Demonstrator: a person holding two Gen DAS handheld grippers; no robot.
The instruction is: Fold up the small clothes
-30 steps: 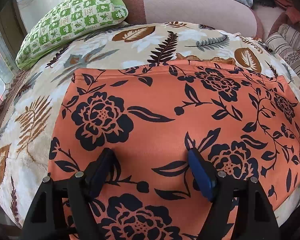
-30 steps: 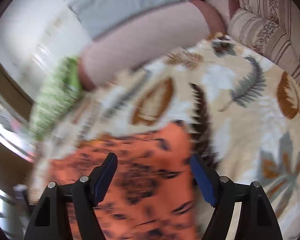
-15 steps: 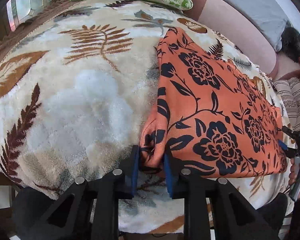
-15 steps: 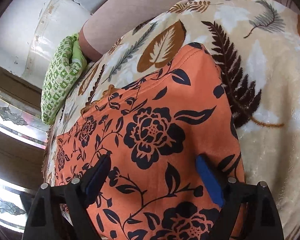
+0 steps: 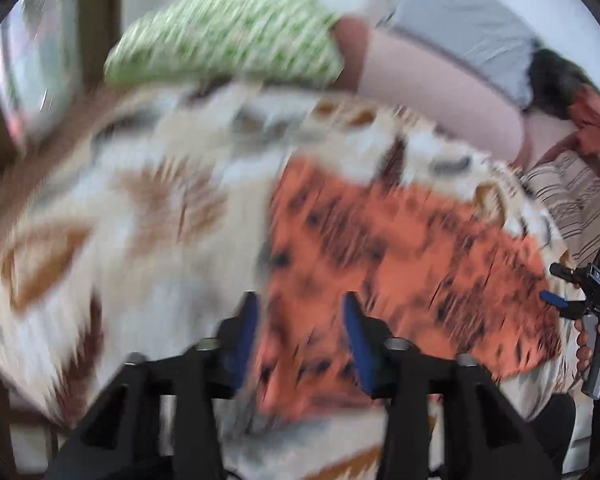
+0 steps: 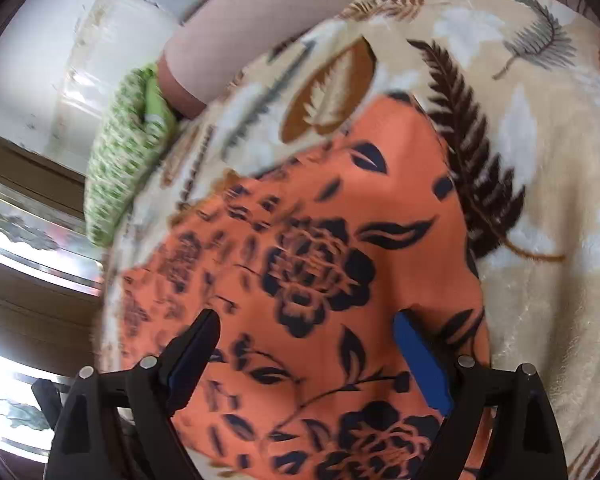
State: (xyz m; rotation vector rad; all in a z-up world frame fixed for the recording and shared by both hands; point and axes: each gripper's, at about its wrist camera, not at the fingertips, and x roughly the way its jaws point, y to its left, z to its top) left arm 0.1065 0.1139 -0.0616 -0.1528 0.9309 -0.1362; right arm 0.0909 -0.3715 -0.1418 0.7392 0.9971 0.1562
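Orange floral garment [image 6: 340, 240] lies on blanket [image 6: 540, 200]; left tongs [image 5: 300, 320] opening, right tongs [image 6: 304, 344] apart.

Bright daylight; left view heavily motion-blurred, right sharper, fisheye edges curved.

— From where is the left view taken?
— From the left hand-held gripper [image 5: 300, 340], aimed steeply down at the orange cloth [image 5: 400, 256] on the bed [image 5: 100, 240]; it is blurred, and the right hand-held gripper [image 5: 556, 300] is caught at its right edge.
— And the right view?
— From close above the same orange cloth [image 6: 320, 240]; the green pillow [image 6: 120, 168] is shared too.
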